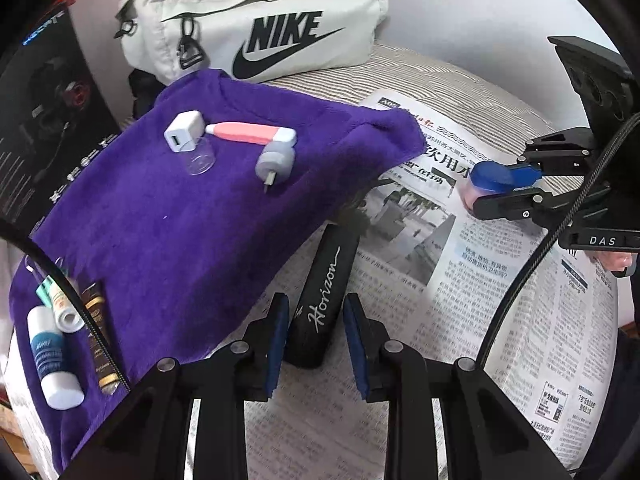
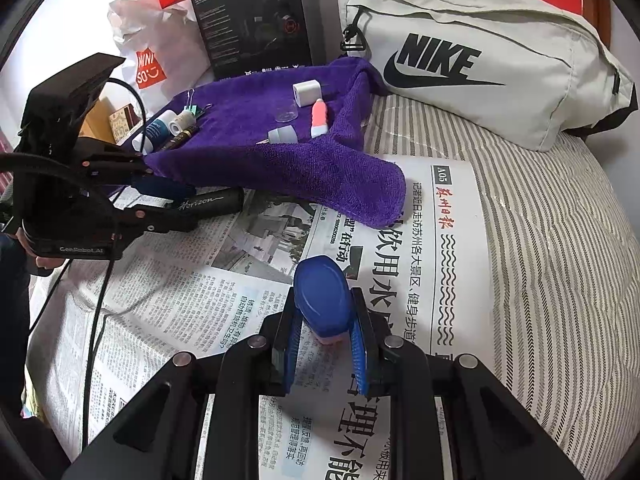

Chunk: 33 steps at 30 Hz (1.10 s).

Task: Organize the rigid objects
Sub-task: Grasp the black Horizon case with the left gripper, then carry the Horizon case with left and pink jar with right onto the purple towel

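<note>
A black tube marked "Horizon" (image 1: 325, 276) lies on the newspaper (image 1: 500, 320) at the purple towel's (image 1: 168, 232) edge. My left gripper (image 1: 316, 316) is shut on its near end, with a blue pad pressed to each side. In the right wrist view the same left gripper (image 2: 186, 204) holds the tube (image 2: 218, 201) at the left. My right gripper (image 2: 324, 320) is shut on a pink jar with a blue lid (image 2: 322, 296), just above the newspaper (image 2: 420, 208). From the left wrist, that right gripper (image 1: 506, 188) and the jar (image 1: 490, 178) are at the right.
On the towel lie a white charger cube (image 1: 183, 130), a pink-white tube (image 1: 248, 133), a clear cup (image 1: 199, 160) and a grey adapter (image 1: 276, 160). Bottles and small tubes (image 1: 54, 360) lie at its near left corner. A Nike bag (image 1: 260, 20) and a black box (image 2: 256, 20) stand behind.
</note>
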Each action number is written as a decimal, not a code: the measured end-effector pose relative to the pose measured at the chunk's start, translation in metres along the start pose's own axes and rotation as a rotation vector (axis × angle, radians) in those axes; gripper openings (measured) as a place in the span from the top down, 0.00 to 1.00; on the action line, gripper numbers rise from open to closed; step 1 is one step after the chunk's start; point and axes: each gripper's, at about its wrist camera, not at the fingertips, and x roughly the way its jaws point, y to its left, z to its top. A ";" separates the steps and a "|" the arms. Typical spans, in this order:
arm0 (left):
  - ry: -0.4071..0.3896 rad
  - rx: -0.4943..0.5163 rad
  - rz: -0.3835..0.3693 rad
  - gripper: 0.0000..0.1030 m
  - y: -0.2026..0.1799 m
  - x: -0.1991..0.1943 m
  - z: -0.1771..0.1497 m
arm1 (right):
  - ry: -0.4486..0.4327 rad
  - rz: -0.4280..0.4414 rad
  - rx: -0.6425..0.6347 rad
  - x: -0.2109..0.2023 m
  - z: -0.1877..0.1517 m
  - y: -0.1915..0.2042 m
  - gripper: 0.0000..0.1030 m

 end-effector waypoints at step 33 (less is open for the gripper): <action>-0.026 -0.476 0.189 0.68 0.055 -0.064 -0.132 | 0.021 0.014 -0.118 0.030 0.024 0.065 0.78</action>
